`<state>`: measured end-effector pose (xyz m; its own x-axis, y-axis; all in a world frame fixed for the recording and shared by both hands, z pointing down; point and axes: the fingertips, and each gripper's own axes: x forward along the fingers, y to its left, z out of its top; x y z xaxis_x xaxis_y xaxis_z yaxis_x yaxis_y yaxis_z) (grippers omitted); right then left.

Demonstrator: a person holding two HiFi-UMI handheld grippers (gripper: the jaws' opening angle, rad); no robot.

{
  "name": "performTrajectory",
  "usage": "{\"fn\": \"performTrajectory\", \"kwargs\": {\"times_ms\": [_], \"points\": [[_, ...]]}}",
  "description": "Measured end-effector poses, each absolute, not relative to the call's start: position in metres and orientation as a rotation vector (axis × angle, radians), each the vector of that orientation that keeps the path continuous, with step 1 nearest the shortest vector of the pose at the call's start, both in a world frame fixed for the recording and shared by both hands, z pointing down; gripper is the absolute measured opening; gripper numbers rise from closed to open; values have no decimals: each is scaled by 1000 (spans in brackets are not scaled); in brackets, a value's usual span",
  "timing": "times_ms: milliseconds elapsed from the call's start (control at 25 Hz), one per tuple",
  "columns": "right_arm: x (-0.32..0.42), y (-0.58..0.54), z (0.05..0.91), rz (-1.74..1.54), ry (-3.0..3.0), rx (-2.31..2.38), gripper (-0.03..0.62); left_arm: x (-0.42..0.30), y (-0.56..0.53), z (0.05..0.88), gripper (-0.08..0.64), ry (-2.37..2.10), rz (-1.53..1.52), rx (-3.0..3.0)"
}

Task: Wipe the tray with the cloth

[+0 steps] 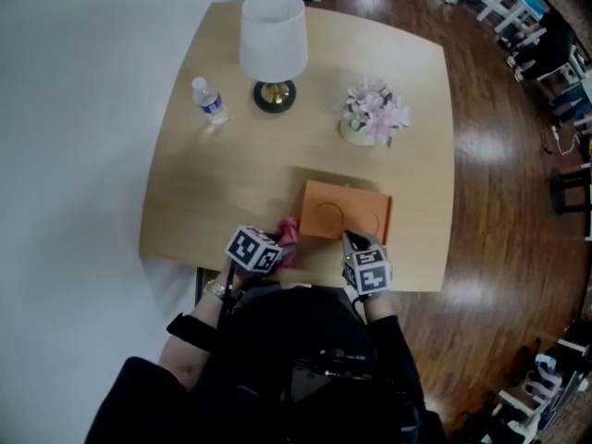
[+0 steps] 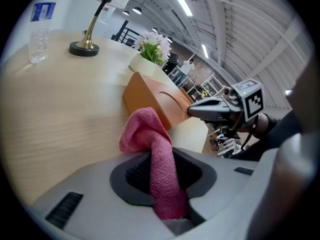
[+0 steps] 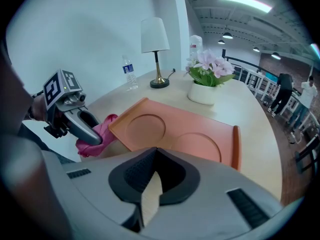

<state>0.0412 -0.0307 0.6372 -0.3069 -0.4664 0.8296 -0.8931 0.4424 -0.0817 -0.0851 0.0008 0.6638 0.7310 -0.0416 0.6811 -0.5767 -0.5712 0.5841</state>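
A: Left gripper [image 2: 165, 176], state?
B: Jaws clamped on the pink cloth [image 2: 152, 144]. A fold bunches out ahead of them, above the table [image 2: 55, 114].
A: Tray?
B: Orange tray [image 2: 150, 96] lies flat just beyond the cloth. Contact between the two: cannot tell.
A: Anything else near it?
B: Right gripper [image 2: 194, 112] points in from the right, jaws together, tip at the tray's near corner. Farther back stand a water bottle [image 2: 39, 34], a lamp base [image 2: 84, 47] and a white pot of flowers [image 2: 150, 51].

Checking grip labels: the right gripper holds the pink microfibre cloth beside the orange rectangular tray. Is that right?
Not quite. It is the left gripper that holds the pink microfibre cloth beside the orange rectangular tray, as the left gripper view shows.
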Motion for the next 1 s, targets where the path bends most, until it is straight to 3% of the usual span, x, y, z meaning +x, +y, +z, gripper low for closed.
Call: {"fn": "performTrajectory", "kwargs": {"times_ms": [320, 640, 1000], "points": [[37, -30, 636, 704, -1961, 1150, 8, -86, 48, 636, 112, -333, 805, 2119], [39, -31, 629, 756, -1995, 1133, 6, -113, -50, 604, 112, -637, 716, 2182], [169, -8, 606, 898, -1798, 1643, 6, -100, -177, 620, 114, -761, 958, 2294]]}}
